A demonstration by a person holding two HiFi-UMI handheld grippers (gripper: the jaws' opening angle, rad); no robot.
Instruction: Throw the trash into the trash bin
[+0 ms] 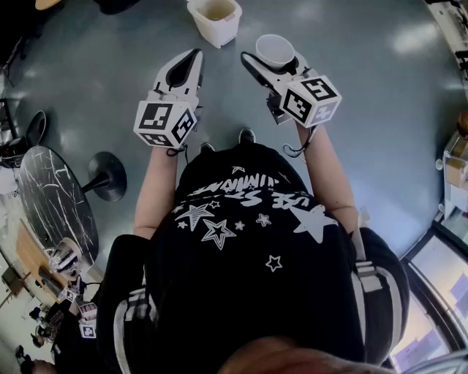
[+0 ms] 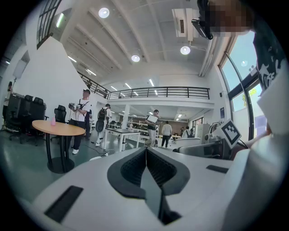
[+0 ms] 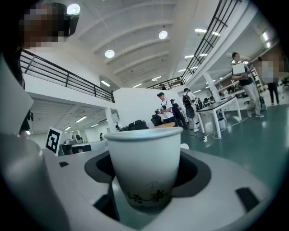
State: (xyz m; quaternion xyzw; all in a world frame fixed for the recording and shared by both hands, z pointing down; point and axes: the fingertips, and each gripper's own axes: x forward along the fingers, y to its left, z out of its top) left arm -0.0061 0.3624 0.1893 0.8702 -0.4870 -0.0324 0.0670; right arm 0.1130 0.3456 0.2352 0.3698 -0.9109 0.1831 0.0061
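An upright white paper cup (image 1: 276, 50) with dark print low on its side (image 3: 145, 166) sits between the jaws of my right gripper (image 1: 269, 61), which is shut on it and held level above the floor. My left gripper (image 1: 189, 67) is beside it on the left; its jaws are pressed together with nothing between them (image 2: 146, 155). A cream open-topped trash bin (image 1: 215, 19) stands on the floor just beyond both grippers, slightly left of the cup.
A dark marbled round table (image 1: 51, 196) and a black round pedestal base (image 1: 108, 175) stand at my left. The left gripper view shows a round wooden table (image 2: 62, 129) and several standing people. Shelving lines the right edge (image 1: 455, 164).
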